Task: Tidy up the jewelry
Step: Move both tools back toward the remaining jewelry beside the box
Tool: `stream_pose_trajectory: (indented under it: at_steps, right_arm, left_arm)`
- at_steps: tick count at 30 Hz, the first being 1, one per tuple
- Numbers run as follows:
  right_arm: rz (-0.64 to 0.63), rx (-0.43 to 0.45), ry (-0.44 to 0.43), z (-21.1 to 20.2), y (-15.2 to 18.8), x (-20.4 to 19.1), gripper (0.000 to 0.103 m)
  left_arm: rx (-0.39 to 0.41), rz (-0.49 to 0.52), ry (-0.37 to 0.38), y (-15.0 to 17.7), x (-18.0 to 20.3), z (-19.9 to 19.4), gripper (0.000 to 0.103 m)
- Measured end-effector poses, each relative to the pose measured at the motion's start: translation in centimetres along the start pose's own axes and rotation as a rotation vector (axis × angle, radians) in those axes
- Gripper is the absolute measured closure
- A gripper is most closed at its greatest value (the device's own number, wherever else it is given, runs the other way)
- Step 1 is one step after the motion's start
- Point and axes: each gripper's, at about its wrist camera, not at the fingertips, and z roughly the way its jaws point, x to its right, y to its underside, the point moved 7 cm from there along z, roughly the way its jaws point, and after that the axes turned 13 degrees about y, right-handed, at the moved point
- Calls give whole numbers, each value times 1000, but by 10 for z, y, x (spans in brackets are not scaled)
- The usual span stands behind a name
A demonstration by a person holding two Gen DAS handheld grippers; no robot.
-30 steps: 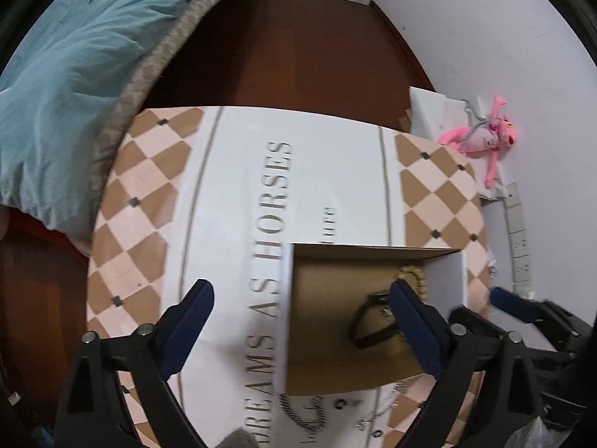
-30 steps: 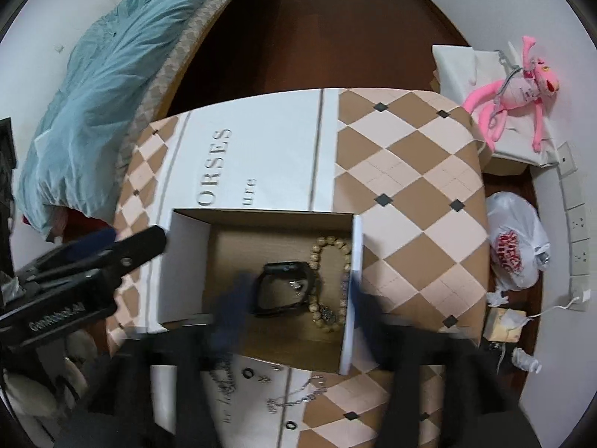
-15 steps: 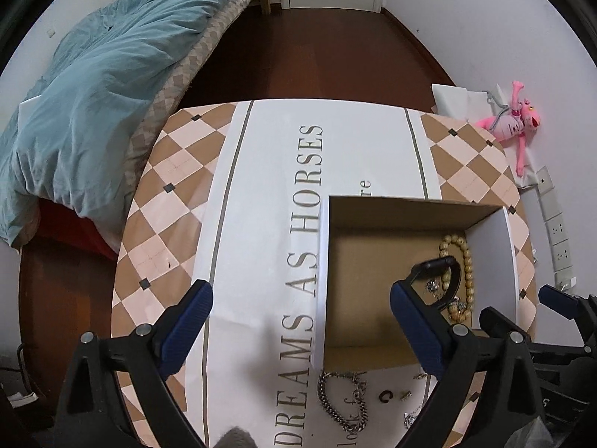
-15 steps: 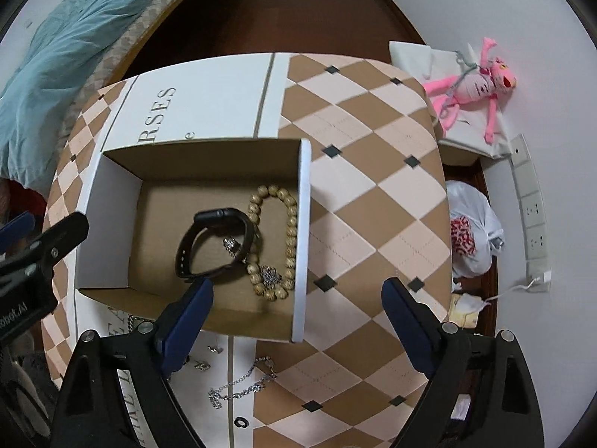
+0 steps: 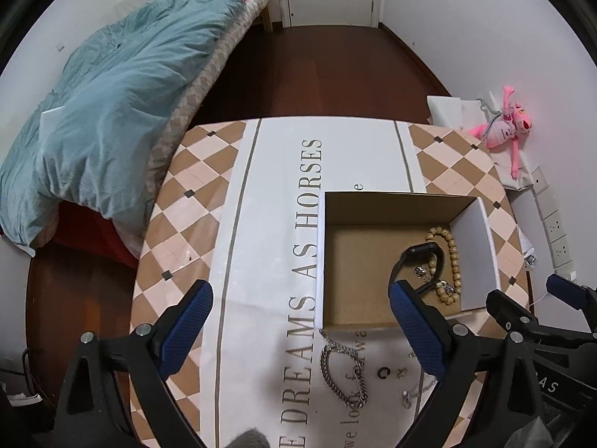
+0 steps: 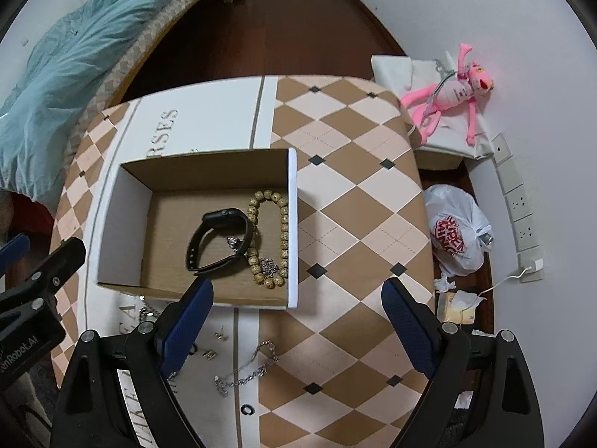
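Observation:
An open cardboard box [image 6: 127,224] [image 5: 474,261] stands on the checked tablecloth. Inside lie a black watch band [image 6: 220,239] [image 5: 418,257], a wooden bead bracelet [image 6: 270,239] [image 5: 449,261] and a small silver piece [image 6: 270,266]. In front of the box lie a thick silver chain [image 5: 343,373], a thin silver chain [image 6: 246,369] [image 5: 416,392], a small black ring [image 6: 247,409] [image 5: 383,373] and small earrings [image 6: 209,352]. My left gripper [image 5: 300,332] is open and empty above the cloth. My right gripper [image 6: 296,332] is open and empty above the box's near right corner.
The round table [image 5: 179,216] is ringed by dark wood floor. A bed with a teal duvet [image 5: 93,112] is at the left. A pink plush toy [image 6: 451,93] on a white box, a plastic bag [image 6: 455,235] and wall sockets are at the right.
Both grippers have pulled up and back from the box. The right gripper, blurred low over the box before, now sits higher and open. The loose chains in front of the box came into view.

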Motion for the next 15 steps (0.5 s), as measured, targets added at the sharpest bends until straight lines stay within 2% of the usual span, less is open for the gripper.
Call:
stream_pose_trajectory:
  at_steps: [8,15]
  right_arm:
    - [22,83,6,-47,13,7,10]
    - [51,144,-38,-88,24,14,10]
  left_arm:
    - [65,10,22,12,8,-46,6]
    - [116,-4,31,18,7,-81,6]
